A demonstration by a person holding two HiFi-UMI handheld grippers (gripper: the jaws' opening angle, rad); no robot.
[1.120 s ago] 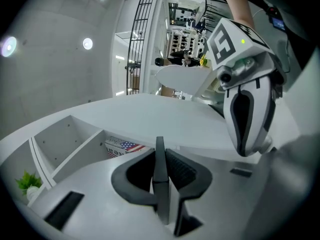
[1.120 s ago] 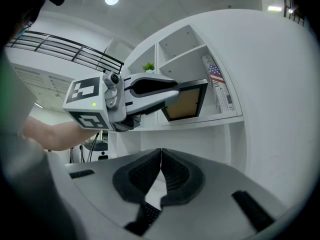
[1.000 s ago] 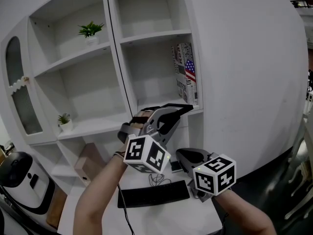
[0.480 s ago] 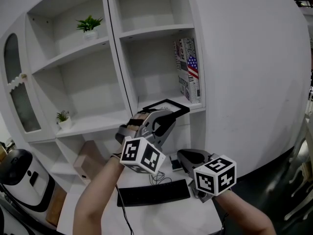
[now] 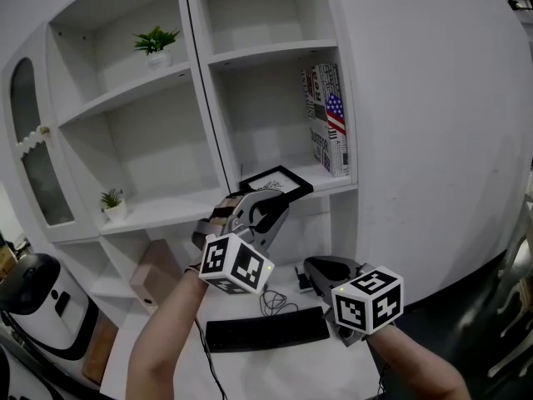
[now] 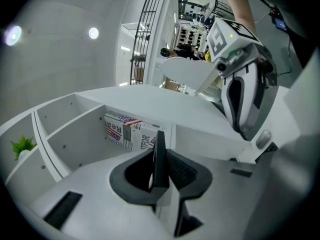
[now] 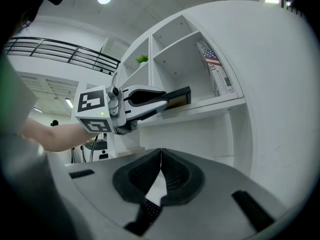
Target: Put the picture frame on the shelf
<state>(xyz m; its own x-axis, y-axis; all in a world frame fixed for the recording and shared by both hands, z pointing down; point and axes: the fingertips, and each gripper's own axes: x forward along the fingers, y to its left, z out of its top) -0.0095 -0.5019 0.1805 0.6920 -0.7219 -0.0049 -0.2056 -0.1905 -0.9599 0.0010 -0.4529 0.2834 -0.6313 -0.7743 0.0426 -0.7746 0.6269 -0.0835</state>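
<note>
1. The white shelf (image 5: 275, 52) is smooth, with open box-shaped compartments. The right middle one holds upright flag-printed books (image 5: 329, 119) against its right wall. Two left compartments each hold one small potted plant (image 5: 156, 42), the lower plant (image 5: 111, 202) near the edge.
2. The picture frame (image 5: 275, 182) is thin, black and rectangular around a pale picture.
3. The left gripper (image 5: 268, 197) is clamped on the frame's near edge. The frame lies nearly flat, its long axis pointing towards that right compartment and its far end at the board's front lip.
4. The right gripper (image 5: 321, 267) has its jaws pressed together with nothing between them, low beside a black keyboard (image 5: 266, 330).
</note>
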